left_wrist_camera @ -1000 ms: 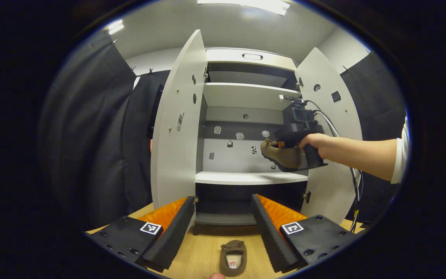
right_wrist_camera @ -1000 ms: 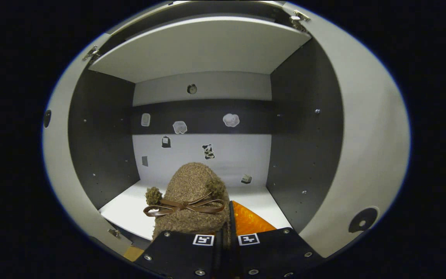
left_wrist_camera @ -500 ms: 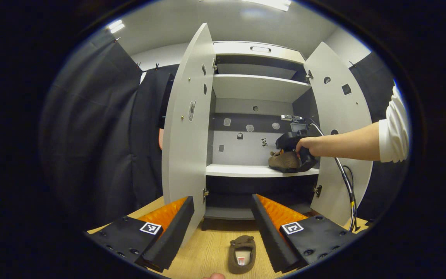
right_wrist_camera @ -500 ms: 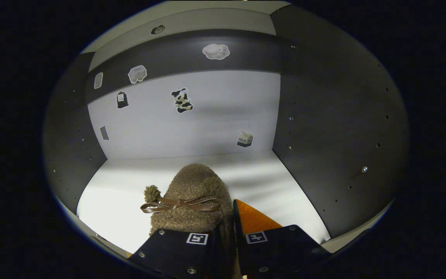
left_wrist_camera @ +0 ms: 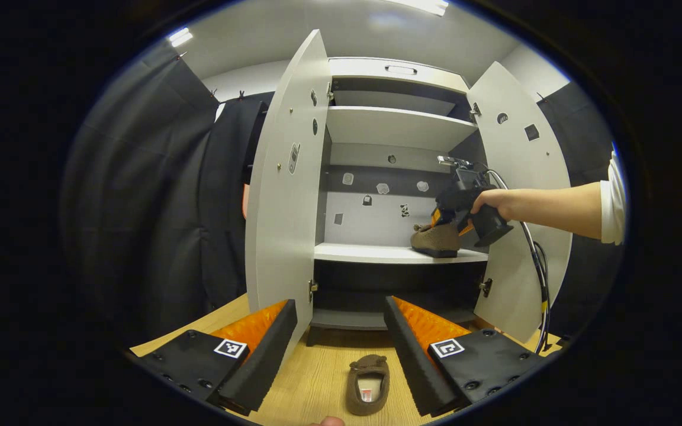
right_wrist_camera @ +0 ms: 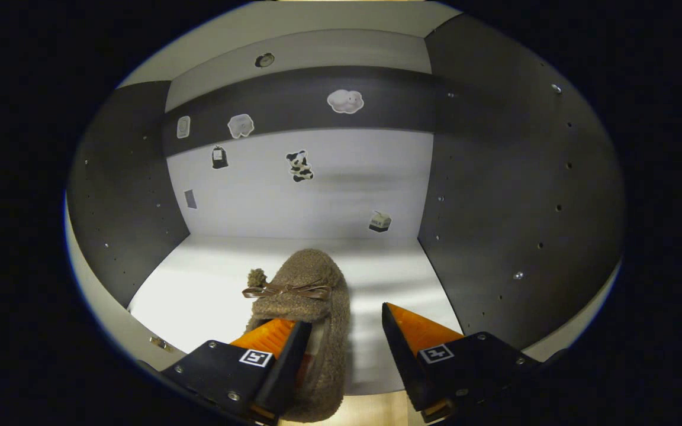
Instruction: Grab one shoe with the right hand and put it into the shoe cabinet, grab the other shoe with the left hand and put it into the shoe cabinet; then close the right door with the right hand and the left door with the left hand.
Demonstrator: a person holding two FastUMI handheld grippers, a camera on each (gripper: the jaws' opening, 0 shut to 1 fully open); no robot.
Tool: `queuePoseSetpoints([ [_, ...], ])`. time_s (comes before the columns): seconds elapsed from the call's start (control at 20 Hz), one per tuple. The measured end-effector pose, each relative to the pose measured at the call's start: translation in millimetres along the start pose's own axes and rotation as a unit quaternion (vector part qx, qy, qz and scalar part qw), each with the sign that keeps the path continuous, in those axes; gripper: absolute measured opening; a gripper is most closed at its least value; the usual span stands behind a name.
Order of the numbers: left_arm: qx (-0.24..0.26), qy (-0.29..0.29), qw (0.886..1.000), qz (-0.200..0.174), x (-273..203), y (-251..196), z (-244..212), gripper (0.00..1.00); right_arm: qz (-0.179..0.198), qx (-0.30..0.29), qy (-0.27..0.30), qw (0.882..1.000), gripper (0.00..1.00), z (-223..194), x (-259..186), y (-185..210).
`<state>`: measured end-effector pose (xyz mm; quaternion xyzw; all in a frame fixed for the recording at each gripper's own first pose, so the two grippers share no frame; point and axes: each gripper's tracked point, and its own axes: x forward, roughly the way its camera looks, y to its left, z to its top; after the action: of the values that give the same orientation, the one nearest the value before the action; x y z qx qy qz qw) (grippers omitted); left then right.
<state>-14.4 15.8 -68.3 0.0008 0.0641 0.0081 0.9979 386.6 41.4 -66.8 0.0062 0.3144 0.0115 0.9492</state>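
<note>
A brown fuzzy shoe with a bow (right_wrist_camera: 302,296) lies on the cabinet's white middle shelf (right_wrist_camera: 199,290), toe toward the back wall. My right gripper (right_wrist_camera: 341,331) stands open just behind it, one finger over the shoe's heel, the other to its right. In the left gripper view that shoe (left_wrist_camera: 436,239) rests at the right end of the shelf with the right gripper (left_wrist_camera: 456,216) lifted off it, held by a hand. The other brown shoe (left_wrist_camera: 367,384) lies on the wooden floor between the fingers of my open left gripper (left_wrist_camera: 341,343).
The shoe cabinet (left_wrist_camera: 397,127) stands ahead with its left door (left_wrist_camera: 285,195) and right door (left_wrist_camera: 521,195) swung wide open. Small stickers dot its back wall. A cable (left_wrist_camera: 536,266) hangs from the right gripper. Black cloth lines the booth at left.
My right gripper has opened and let go of the shoe, which now rests on the shelf; the gripper has drawn back and up slightly. The left gripper has barely moved.
</note>
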Motion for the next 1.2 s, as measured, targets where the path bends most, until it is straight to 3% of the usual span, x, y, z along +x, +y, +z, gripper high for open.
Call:
queuePoseSetpoints([
  [0.25,0.002,-0.002,1.0,-0.01,-6,-6,1,0.97,0.024,-0.016,-0.066,0.997,0.89,27,-61,16],
  [0.5,0.0,0.003,1.0,-0.017,-15,-8,1,0.96,0.054,-0.018,-0.132,0.99,0.93,38,-136,28],
  [0.8,0.011,0.012,1.0,-0.019,-19,-11,-1,0.97,0.088,-0.009,-0.187,0.978,0.93,-4,-222,26],
  [1.2,-0.001,0.045,0.999,-0.031,-19,-23,-29,0.97,0.058,-0.016,-0.249,0.967,0.92,-81,-283,2],
])
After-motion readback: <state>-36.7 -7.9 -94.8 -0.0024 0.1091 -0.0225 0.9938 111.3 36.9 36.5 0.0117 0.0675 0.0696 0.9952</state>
